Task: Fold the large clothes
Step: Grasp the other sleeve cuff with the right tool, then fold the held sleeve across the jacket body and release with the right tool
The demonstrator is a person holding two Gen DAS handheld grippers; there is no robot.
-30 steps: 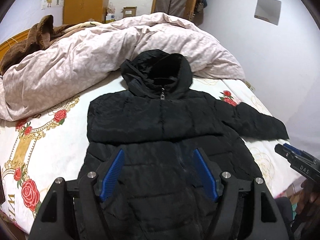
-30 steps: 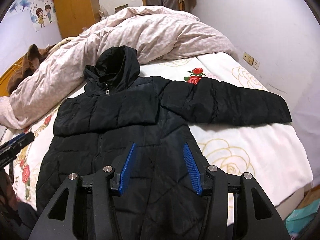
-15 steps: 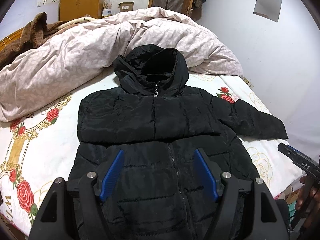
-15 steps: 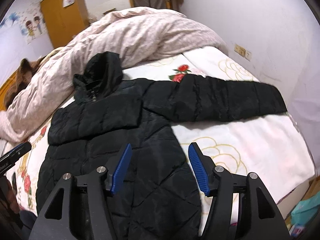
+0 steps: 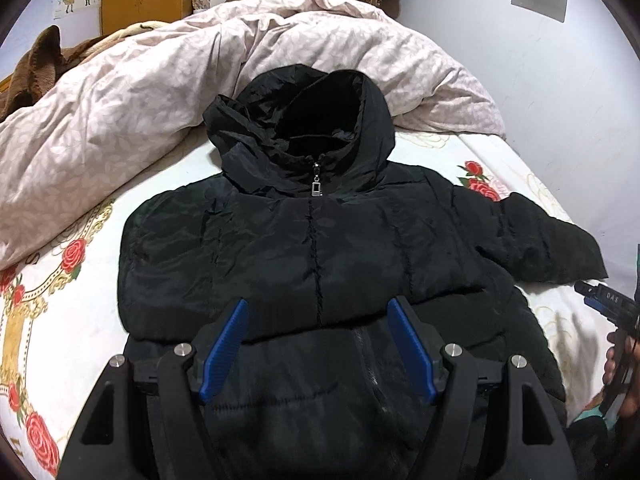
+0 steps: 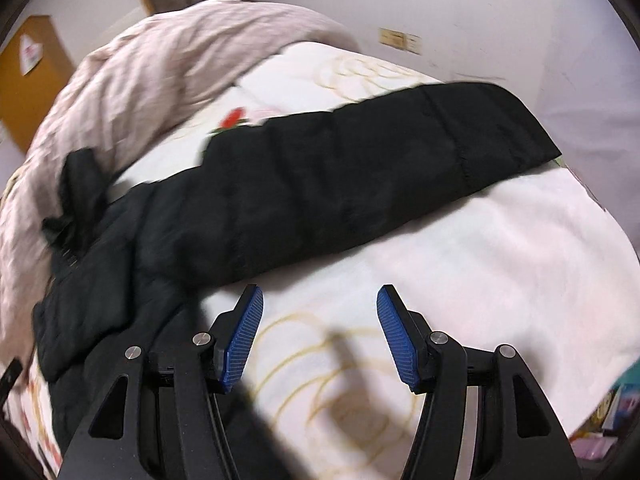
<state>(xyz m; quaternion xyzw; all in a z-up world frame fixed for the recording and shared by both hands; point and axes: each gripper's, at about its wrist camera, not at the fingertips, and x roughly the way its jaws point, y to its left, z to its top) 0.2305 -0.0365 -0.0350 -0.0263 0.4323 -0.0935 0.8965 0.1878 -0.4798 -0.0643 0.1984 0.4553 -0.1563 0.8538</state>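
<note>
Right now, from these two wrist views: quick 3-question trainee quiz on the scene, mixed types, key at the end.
1. True or false: the black hooded puffer jacket is zipped shut.
2. Which sleeve lies stretched out over the floral bedsheet: A) the sleeve nearest the right gripper, B) neither?
3. Fill in: the left gripper hangs over the jacket with its jaws ____.

Key: 1 true; 2 A; 3 open.

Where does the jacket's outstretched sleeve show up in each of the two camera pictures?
Left wrist view: the sleeve lies at the right edge, cuff toward the wall.
Right wrist view: the sleeve stretches across the middle, blurred, above the open jaws.
Shared landmark: the red rose print on the bedsheet beside the sleeve.
</note>
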